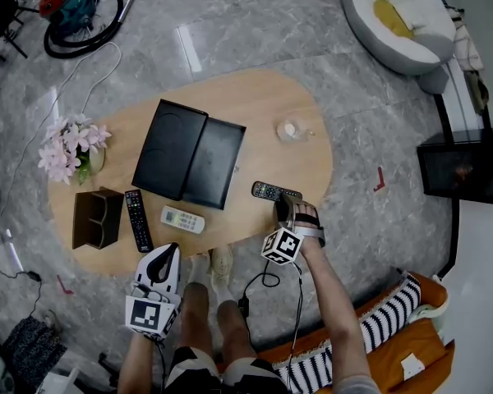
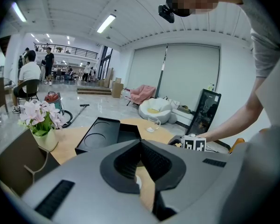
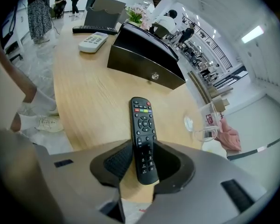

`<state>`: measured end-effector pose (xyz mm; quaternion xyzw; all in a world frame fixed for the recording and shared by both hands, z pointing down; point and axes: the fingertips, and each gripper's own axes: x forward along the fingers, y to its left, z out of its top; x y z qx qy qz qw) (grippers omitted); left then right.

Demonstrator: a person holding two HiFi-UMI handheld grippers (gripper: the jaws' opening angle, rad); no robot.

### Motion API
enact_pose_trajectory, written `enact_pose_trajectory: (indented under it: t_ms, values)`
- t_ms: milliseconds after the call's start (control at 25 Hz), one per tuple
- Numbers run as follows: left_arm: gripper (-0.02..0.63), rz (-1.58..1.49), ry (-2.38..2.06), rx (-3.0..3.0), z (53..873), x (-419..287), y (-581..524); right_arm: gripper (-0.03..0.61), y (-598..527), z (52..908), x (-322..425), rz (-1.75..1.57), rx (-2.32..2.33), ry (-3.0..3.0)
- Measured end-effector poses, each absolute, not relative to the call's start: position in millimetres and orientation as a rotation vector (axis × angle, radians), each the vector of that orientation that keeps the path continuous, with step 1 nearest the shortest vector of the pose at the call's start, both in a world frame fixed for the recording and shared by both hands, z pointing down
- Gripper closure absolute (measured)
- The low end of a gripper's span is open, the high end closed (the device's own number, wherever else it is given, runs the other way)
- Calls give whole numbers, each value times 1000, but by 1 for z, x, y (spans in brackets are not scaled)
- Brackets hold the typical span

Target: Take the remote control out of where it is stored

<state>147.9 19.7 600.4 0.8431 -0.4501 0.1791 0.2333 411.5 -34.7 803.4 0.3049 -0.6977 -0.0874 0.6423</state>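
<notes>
Reading left to right: left gripper (image 1: 168, 251) at the table's (image 1: 255, 97) near edge, jaws together, empty; black box (image 1: 189, 150) mid-table; remote control (image 1: 273, 191) flat on the wood between the right gripper's (image 1: 287, 208) parted, unclamped jaws.

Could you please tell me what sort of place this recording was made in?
Probably a mock living room inside a large open office hall: a low wooden table, a beanbag and a sofa on a marble floor, with people seated beyond.
</notes>
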Motion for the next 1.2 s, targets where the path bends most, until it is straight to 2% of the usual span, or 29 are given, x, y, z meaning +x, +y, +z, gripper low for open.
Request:
enact_pose_trajectory:
  t_ms: [960, 1120, 1200]
  values:
    - [606, 466, -1333, 2346, 530, 130, 8, 462, -50, 706, 399, -61, 866, -1677]
    - [606, 466, -1352, 2359, 513, 134, 3, 530, -54, 688, 401, -50, 923, -1696]
    - [606, 456, -1355, 2364, 505, 136, 2, 541, -54, 678, 403, -45, 953, -1702]
